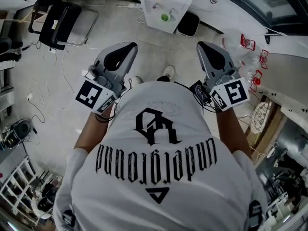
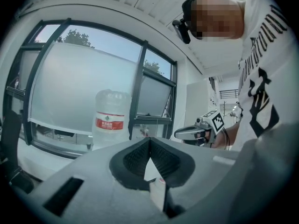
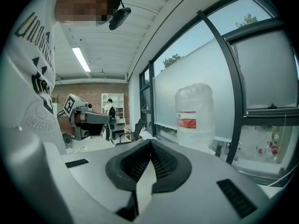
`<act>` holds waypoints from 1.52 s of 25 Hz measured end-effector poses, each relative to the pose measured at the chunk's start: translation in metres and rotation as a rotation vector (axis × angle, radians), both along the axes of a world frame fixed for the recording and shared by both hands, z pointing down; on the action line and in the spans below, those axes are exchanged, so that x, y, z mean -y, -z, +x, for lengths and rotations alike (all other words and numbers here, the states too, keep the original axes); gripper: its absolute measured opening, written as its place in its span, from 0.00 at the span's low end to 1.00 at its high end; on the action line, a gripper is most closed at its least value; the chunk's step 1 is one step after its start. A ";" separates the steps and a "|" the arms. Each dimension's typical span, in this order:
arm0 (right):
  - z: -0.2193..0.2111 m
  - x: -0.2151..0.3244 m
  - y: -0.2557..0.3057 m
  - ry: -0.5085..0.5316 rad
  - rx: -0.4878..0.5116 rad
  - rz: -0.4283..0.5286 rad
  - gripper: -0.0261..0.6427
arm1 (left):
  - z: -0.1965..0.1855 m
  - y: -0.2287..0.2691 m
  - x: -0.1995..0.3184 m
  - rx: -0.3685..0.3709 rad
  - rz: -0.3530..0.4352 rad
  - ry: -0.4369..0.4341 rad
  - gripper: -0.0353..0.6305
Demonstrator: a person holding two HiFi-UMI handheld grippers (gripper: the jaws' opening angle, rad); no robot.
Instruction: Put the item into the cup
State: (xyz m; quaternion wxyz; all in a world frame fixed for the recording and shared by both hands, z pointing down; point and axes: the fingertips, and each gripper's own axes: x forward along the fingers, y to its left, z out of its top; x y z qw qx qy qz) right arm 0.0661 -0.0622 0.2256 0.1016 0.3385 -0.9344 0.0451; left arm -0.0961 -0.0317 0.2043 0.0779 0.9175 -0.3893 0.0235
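Note:
No cup or item can be told for sure in any view. In the head view I hold both grippers out level in front of my white shirt, above the floor. My left gripper (image 1: 129, 46) is shut with nothing between its jaws, and so is my right gripper (image 1: 202, 45). In the left gripper view the jaws (image 2: 149, 139) meet at their tips, and the right gripper (image 2: 198, 132) shows beside them. In the right gripper view the jaws (image 3: 150, 141) are pressed together, with the left gripper (image 3: 88, 118) off to the side.
A small white table (image 1: 156, 20) with a green thing (image 1: 164, 17) on it stands ahead, a black bin (image 1: 188, 24) beside it. A black chair (image 1: 60, 18) is at the far left. Cables lie on the floor. A large water bottle (image 2: 111, 118) (image 3: 194, 118) stands by the windows.

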 end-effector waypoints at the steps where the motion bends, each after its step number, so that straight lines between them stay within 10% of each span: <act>1: -0.008 -0.007 0.000 -0.007 -0.001 0.000 0.06 | -0.008 0.000 -0.006 -0.003 0.001 -0.008 0.07; 17: -0.086 -0.134 -0.011 -0.173 -0.062 -0.019 0.06 | -0.100 -0.014 -0.092 -0.090 -0.021 -0.161 0.07; 38: 0.037 -0.210 -0.012 -0.059 -0.032 -0.022 0.06 | 0.029 -0.012 -0.173 -0.057 -0.019 -0.089 0.07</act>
